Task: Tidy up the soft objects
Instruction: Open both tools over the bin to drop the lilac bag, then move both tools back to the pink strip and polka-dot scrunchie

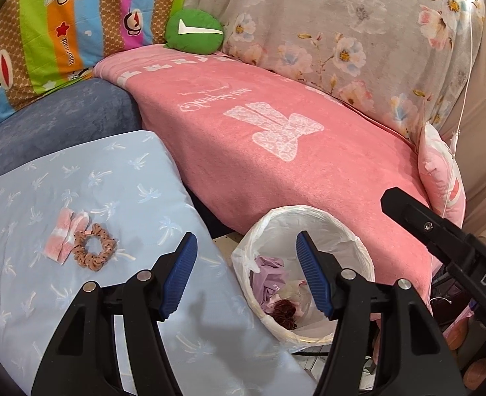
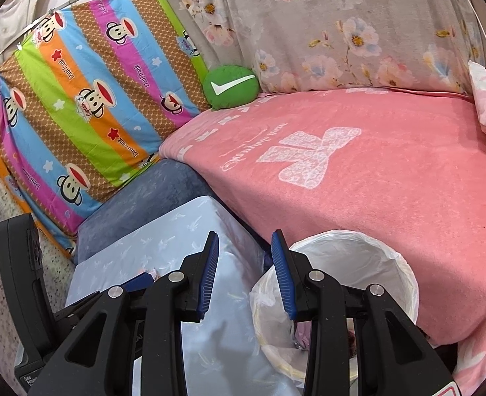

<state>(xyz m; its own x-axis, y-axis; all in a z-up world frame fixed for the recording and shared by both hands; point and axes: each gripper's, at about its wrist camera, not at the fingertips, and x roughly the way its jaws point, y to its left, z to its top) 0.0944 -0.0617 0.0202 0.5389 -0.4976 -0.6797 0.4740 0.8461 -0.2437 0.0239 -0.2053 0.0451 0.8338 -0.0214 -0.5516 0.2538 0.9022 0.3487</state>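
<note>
Left tool (image 1: 246, 275): jaws wide apart, empty, over gap between pale blue palm-print cushion (image 1: 78, 231) and white bag-lined round bin (image 1: 338, 227). Right tool (image 2: 244, 275): jaws apart, empty, over same gap. On cushion: one brown dotted fabric scrunchie (image 1: 94, 251), touching two pink-white folded cloth pieces (image 1: 64, 235). In bin: one purple crumpled cloth (image 1: 269, 275), one dark red scrunchie (image 1: 284, 313). One green round check-mark pillow (image 1: 193, 31) at far end of pink bow-print blanket (image 1: 292, 151).

bin: white-lined wastebasket (image 1: 312, 217), crumpled scraps inside, beside pink blanket (image 1: 276, 151)
backdrop: striped monkey-print sheet (image 2: 78, 105), grey floral sheet (image 2: 342, 26)
surface: pale blue palm-print cloth (image 1: 78, 297)
</note>
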